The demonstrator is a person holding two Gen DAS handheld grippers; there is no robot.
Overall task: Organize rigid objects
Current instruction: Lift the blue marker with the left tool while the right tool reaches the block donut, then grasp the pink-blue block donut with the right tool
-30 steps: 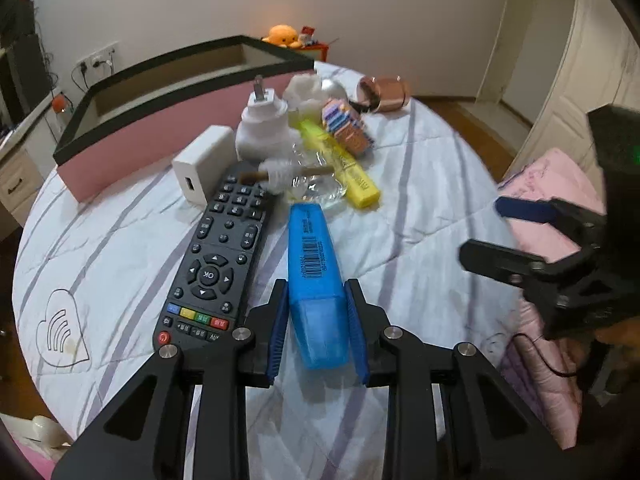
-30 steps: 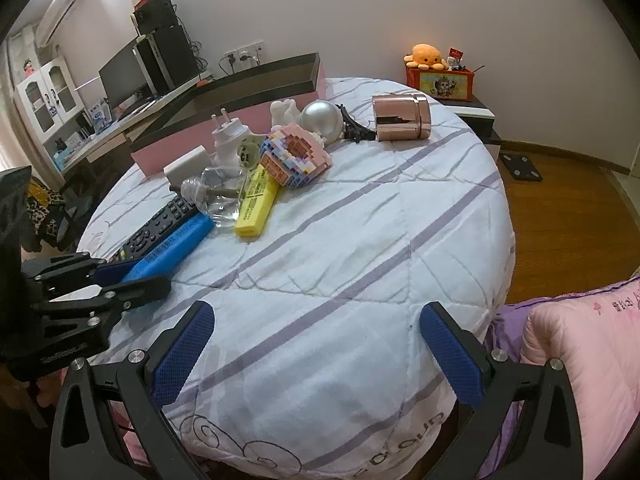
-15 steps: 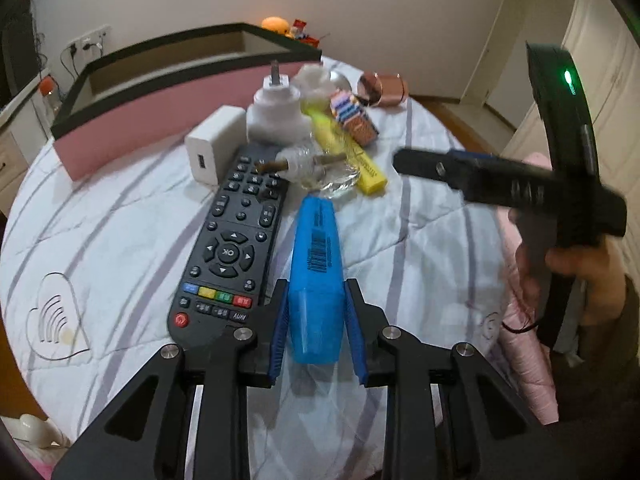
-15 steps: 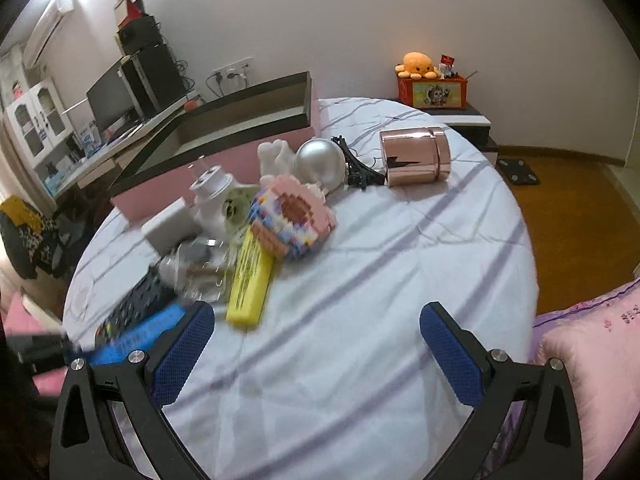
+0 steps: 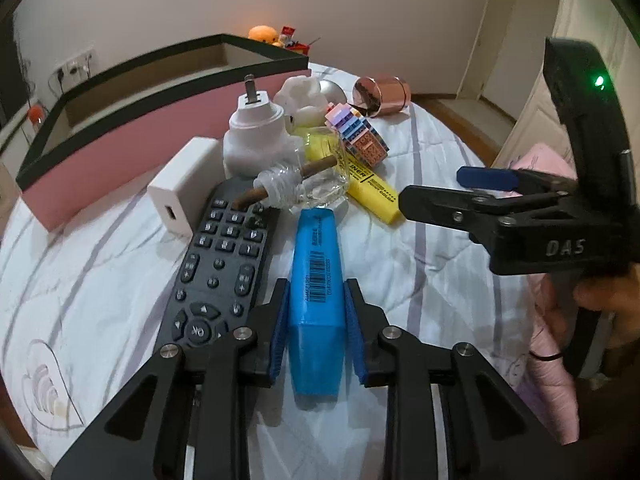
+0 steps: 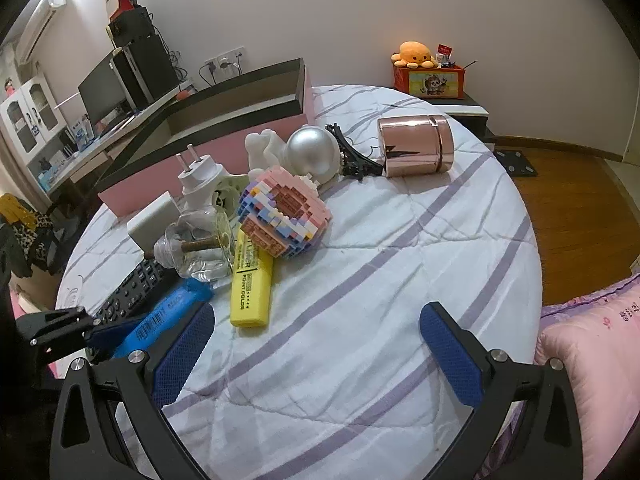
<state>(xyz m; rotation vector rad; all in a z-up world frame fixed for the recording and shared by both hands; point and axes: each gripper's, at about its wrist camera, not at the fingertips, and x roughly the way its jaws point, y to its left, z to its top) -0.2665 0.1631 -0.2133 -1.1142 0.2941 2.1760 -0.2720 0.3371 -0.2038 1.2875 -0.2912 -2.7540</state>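
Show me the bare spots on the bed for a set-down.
Free: the striped cover right of the yellow highlighter and below the copper canister; also the strip left of the remote, below the pink box. Crowded: the pile around the glass bottle and brick donut.

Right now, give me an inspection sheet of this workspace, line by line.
Surface: round table under a striped white quilt.
Job's things: blue marker, yellow marker, remote, pink box.
Clutter: brick donut, copper tin, glass bottle, plug, white charger.
Grippers: left gripper shut on blue marker; right gripper open, empty.
Cables: nothing seen on the table.
Surroundings: desk with monitor, plush octopus.
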